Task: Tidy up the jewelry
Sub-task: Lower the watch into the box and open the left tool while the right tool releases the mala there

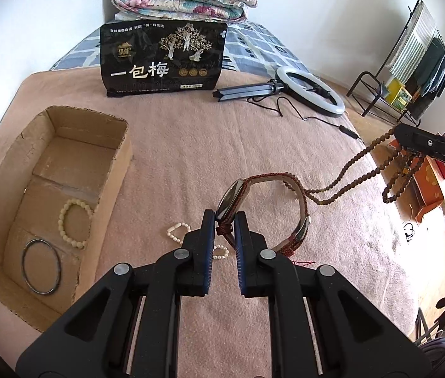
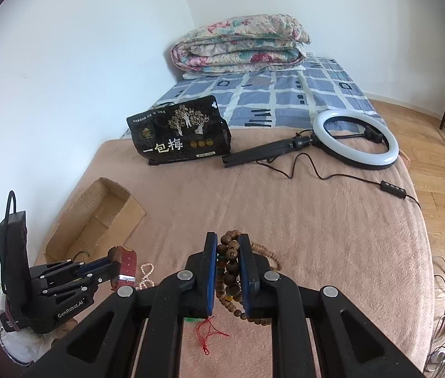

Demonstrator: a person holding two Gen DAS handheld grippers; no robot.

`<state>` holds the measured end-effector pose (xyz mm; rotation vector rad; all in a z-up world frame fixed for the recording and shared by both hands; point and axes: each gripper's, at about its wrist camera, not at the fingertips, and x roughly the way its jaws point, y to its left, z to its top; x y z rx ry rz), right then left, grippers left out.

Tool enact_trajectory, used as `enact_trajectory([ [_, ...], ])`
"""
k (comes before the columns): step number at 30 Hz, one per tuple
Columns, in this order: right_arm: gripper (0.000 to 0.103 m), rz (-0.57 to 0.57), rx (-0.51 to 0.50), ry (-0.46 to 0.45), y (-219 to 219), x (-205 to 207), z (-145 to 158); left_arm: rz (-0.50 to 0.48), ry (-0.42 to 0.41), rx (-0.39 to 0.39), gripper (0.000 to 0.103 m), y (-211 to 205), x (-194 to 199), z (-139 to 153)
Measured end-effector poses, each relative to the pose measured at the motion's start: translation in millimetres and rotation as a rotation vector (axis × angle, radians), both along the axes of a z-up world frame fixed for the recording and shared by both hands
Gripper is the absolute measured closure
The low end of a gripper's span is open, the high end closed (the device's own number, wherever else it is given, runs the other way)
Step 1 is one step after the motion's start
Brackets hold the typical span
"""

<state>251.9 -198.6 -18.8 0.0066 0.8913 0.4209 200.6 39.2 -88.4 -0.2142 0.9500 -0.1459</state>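
My left gripper (image 1: pixel 225 217) clamps one wristwatch (image 1: pixel 263 208), my right gripper (image 2: pixel 228 253) clamps one wooden bead necklace (image 2: pixel 230 271); the cardboard box (image 1: pixel 5 170) holds two bracelets

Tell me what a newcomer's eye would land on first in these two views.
First, the left gripper shut on a red-strapped watch lifted off the pink blanket, and the right gripper clamping a bunch of wooden prayer beads. Next, the cardboard box at the left, holding a cream bead bracelet and a metal bangle.
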Motion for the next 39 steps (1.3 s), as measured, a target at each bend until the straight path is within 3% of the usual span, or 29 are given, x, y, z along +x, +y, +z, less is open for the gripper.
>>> enact_trajectory([
  [10, 0.092, 0.068, 0.025, -0.083, 18, -30, 52, 0.043, -0.033, 0.01, 0.092, 40, -30, 29],
  [20, 0.092, 0.158, 0.074, -0.123, 56, -49, 80, 0.108, -0.036, 0.061, 0.092, 87, -50, 39],
  [39, 0.092, 0.333, 0.129, -0.146, 170, -49, 103, 0.245, 0.014, 0.181, 0.092, 180, -76, 19],
])
